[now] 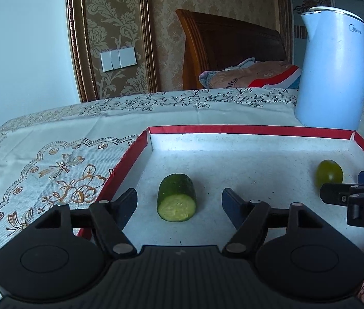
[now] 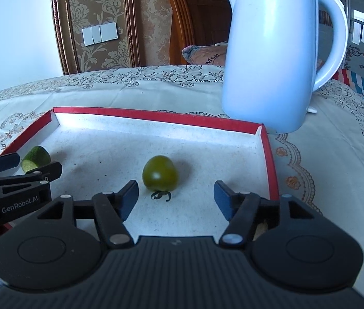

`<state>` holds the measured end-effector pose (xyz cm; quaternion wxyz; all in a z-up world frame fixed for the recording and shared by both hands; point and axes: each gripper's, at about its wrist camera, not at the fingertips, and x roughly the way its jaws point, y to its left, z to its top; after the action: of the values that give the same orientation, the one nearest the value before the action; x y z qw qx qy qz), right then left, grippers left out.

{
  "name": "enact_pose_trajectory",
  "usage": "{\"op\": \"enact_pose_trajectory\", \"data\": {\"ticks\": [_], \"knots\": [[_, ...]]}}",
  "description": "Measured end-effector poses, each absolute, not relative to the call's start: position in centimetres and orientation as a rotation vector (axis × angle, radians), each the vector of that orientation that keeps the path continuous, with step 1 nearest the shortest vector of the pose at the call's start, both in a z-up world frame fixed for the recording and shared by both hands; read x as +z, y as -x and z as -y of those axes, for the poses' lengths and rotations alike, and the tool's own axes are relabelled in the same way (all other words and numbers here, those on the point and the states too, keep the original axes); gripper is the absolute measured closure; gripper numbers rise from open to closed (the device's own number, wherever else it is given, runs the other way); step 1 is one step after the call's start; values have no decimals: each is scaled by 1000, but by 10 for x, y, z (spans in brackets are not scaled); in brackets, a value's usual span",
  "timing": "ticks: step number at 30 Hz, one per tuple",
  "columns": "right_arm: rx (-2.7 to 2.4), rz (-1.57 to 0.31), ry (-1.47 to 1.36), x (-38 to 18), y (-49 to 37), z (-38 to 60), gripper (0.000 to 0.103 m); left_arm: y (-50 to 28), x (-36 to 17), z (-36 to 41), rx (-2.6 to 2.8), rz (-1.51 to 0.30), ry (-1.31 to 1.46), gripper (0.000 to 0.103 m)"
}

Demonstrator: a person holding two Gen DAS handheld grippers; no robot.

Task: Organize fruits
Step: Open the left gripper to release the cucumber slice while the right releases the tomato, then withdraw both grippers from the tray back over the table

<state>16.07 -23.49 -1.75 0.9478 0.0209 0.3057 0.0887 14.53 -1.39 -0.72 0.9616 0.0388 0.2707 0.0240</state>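
Observation:
A shallow red-rimmed tray (image 1: 233,129) with a white floor lies on the table. A cut cucumber piece (image 1: 177,197) lies in its left part, cut face toward me, and also shows in the right wrist view (image 2: 35,159). A green tomato (image 2: 160,172) lies in the right part, also visible in the left wrist view (image 1: 328,174). My left gripper (image 1: 179,202) is open, its fingers on either side of the cucumber, just short of it. My right gripper (image 2: 176,195) is open, just short of the tomato. A detached green stem (image 2: 160,196) lies beside the tomato.
A white electric kettle (image 2: 272,51) stands on the tablecloth just behind the tray's far right corner. The patterned tablecloth (image 1: 53,159) extends to the left of the tray. A bed with a wooden headboard (image 1: 228,43) stands behind the table.

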Motion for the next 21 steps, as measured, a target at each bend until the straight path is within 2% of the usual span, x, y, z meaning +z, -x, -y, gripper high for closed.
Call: {"op": "enact_pose_trajectory", "data": {"ticks": [8, 13, 16, 21], "knots": [[201, -611, -52, -17, -148, 236, 32, -136, -5, 11, 40, -538, -70, 31], [207, -597, -70, -17, -137, 241, 31, -132, -4, 8, 39, -535, -59, 30], [220, -591, -88, -18, -129, 243, 26, -125, -3, 5, 36, -530, -46, 30], [222, -589, -91, -20, -123, 244, 26, -118, 0, 2, 28, -526, -29, 29]]}}
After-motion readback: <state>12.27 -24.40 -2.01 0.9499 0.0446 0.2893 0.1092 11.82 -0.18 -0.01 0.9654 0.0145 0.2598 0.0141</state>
